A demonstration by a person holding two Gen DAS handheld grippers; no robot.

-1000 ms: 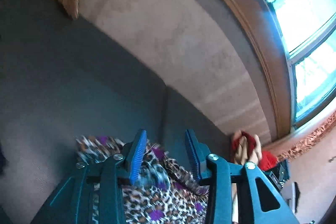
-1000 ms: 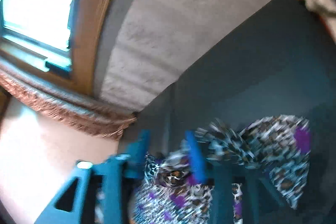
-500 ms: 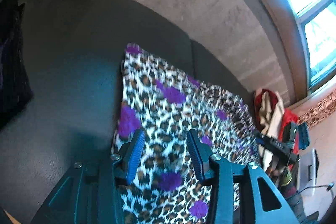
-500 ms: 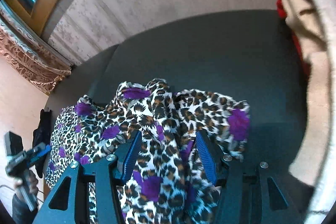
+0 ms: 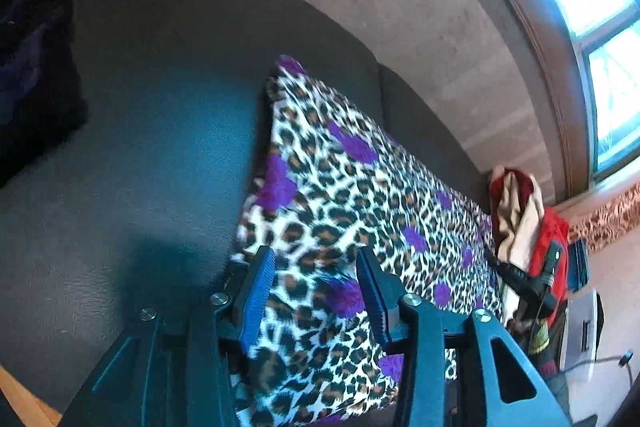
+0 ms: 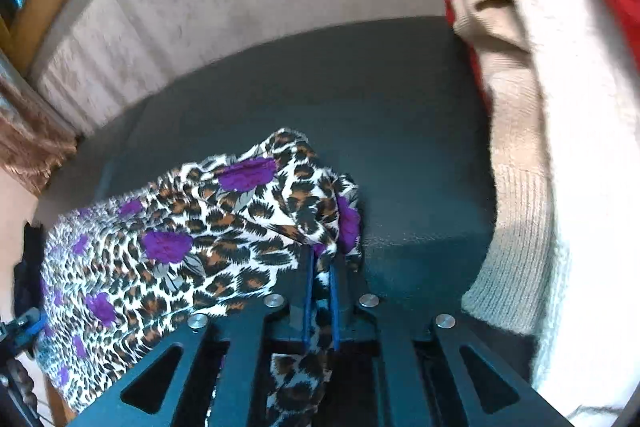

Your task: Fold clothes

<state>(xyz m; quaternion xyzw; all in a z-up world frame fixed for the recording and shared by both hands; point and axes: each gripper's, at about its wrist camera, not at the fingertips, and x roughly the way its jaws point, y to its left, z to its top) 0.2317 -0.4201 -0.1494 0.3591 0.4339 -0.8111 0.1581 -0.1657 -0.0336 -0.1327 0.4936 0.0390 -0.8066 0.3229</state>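
Dark grey couch seat (image 5: 160, 147), big, flat, faintly pebbled surface, w/ a pale rough wall behind it. Spread across the seat: the leopard-print garment (image 5: 340, 211), thin slinky fabric, brown-black spots on white w/ purple blooms, lying as a long panel. Its far corner comes to a point near the seat's back edge; left edge runs straight, w/ plenty of bare seat beyond it.

At the garment's right end sits a pile of red and cream knitwear (image 6: 532, 131), chunky ribbed knit, just beside the print in the right wrist view, some bare seat between them. Dark cushion (image 5: 32, 75) well off the garment's left side, at the seat's far end.

Left gripper (image 5: 316, 291): blue ribbed pads spread wide, hovering over the garment's near part, print showing between them, pads not pressing on it.

Right gripper (image 6: 320, 279): jaws have just snapped closed, now pinched tight on a bunched fold at the garment's right-hand corner, cloth squeezed between the pads and trailing down behind them. Fabric by that corner is rumpled and puckered, flatter farther left.
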